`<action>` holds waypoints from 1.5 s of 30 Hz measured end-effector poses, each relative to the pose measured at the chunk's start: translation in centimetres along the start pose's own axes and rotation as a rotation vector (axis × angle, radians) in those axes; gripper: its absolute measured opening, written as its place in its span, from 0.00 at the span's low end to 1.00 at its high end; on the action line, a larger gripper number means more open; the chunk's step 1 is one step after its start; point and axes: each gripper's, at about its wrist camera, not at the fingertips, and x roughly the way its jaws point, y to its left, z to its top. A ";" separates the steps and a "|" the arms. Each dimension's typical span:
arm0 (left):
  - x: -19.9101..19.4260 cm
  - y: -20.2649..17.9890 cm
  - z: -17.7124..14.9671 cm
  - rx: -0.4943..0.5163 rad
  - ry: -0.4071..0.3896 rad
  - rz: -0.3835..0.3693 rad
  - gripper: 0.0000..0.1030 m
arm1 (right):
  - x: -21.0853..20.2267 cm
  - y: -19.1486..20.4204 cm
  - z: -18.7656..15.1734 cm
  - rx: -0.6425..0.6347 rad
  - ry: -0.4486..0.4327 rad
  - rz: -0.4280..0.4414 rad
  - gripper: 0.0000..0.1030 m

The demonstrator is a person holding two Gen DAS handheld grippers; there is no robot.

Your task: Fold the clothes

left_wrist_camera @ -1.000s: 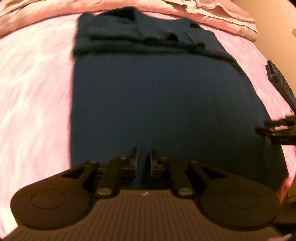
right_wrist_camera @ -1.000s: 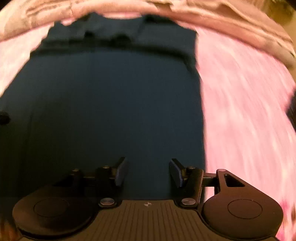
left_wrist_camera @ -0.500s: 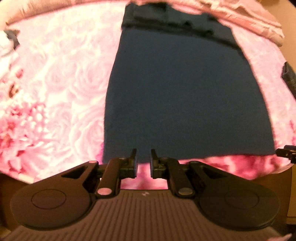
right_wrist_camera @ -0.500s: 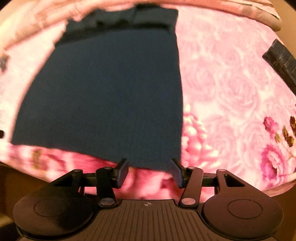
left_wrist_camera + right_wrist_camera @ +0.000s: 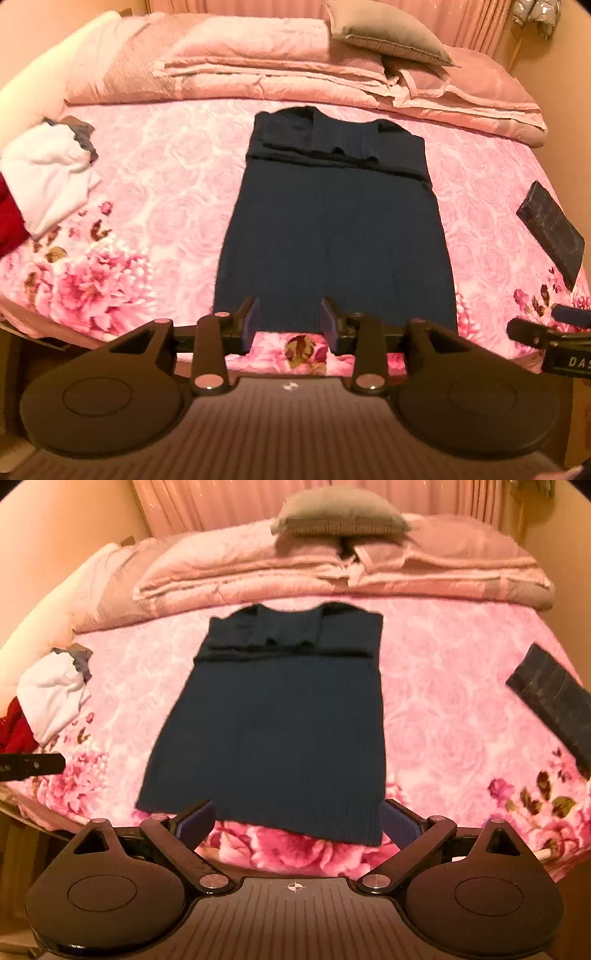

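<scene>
A dark navy knit sweater (image 5: 332,229) lies flat on the pink floral bedspread (image 5: 155,199), sleeves folded across its upper part, hem toward me. It also shows in the right wrist view (image 5: 280,723). My left gripper (image 5: 290,323) is open and empty, raised over the near edge of the bed by the hem. My right gripper (image 5: 295,821) is wide open and empty, raised over the hem's right corner. The right gripper's tip (image 5: 546,332) shows at the right edge of the left wrist view.
A white garment (image 5: 48,184) and a red one (image 5: 9,221) lie at the bed's left side. A folded dark garment (image 5: 550,229) lies at the right. A folded pink duvet (image 5: 280,70) and a grey pillow (image 5: 388,37) fill the far end.
Both grippers have pulled back and up from the sweater to the bed's near edge. The left jaws have opened, and the right jaws have opened wider.
</scene>
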 end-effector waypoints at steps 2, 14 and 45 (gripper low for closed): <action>-0.9 -0.4 0.2 0.019 -0.010 0.017 0.32 | -1.2 0.5 0.0 -0.007 -0.019 0.003 0.95; -5.2 1.2 -1.0 0.046 -0.072 0.055 0.38 | -2.8 3.5 -1.5 -0.026 -0.027 0.011 0.95; -3.0 5.6 -2.3 0.032 -0.040 0.005 0.42 | -2.2 6.1 -3.1 -0.025 -0.005 -0.061 0.95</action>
